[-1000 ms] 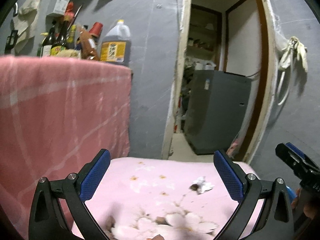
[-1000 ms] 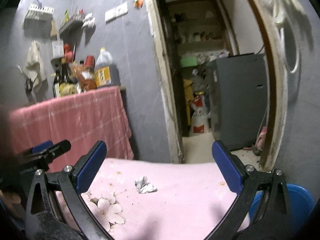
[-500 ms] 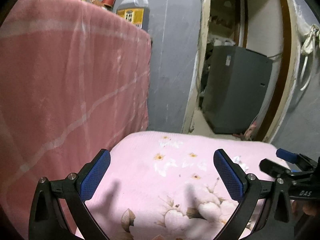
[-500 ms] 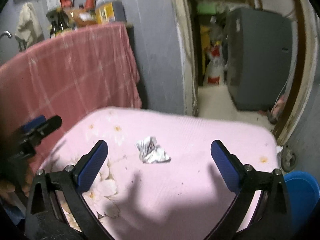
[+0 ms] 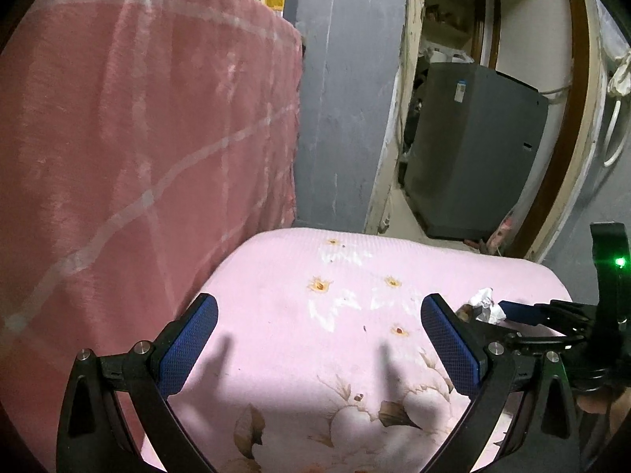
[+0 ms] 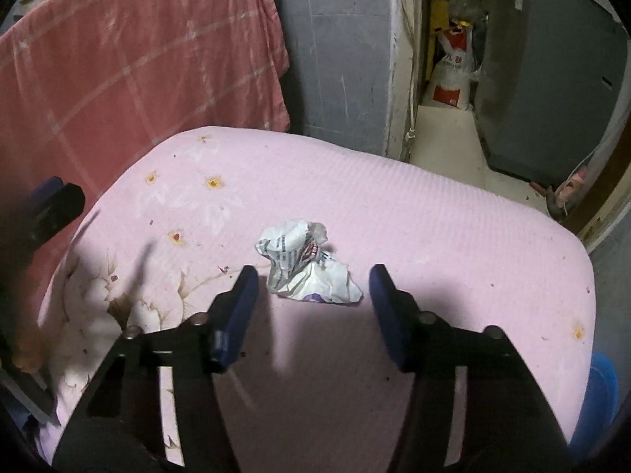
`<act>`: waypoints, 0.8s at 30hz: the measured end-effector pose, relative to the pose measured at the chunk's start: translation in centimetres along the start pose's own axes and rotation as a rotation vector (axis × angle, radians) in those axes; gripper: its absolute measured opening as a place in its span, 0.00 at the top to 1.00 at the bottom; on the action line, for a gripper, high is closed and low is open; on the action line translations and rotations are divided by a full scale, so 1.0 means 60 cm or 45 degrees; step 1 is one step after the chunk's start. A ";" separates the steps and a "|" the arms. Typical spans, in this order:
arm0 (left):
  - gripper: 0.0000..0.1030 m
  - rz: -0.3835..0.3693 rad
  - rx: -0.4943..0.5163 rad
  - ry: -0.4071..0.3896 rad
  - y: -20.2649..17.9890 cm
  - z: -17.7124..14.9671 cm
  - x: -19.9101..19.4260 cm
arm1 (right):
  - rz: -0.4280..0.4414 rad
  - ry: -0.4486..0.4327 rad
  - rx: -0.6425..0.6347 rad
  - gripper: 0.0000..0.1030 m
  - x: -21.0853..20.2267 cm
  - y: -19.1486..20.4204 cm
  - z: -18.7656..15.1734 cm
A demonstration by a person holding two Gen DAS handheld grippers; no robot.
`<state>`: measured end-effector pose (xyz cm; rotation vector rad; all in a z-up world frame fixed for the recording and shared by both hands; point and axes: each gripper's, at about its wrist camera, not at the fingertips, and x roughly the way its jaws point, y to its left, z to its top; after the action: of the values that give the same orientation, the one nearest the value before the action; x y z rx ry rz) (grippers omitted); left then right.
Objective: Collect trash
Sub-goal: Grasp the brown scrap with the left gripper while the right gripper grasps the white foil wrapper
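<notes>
One crumpled wrapper lies outside the blue bin.

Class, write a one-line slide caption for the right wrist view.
Right gripper, jaws closing, not yet gripping the crumpled wrapper on the pink floral cover.

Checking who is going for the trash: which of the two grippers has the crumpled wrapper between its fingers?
The right gripper: its closing jaws flank the crumpled wrapper, not yet touching. The left gripper stands wide over bare cloth.
</notes>
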<state>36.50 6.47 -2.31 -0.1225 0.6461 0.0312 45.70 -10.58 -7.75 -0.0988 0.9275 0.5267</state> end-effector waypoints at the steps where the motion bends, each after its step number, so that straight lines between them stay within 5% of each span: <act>1: 0.02 -0.013 0.001 0.017 -0.001 0.002 0.006 | 0.010 0.003 0.007 0.58 -0.002 -0.005 -0.003; 8: 0.02 -0.076 0.056 0.086 -0.029 0.007 0.020 | 0.054 -0.023 0.062 0.81 -0.023 -0.026 -0.013; 20: 0.04 -0.209 0.282 0.211 -0.118 -0.001 0.067 | 0.043 -0.119 0.165 0.85 -0.080 -0.082 -0.048; 24: 0.12 -0.237 0.357 0.272 -0.150 -0.004 0.091 | 0.039 -0.158 0.191 0.85 -0.104 -0.095 -0.061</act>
<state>41.30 -2.54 -4.85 0.0867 0.8431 -0.2544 42.66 -19.07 -5.88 0.0832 0.8451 0.4846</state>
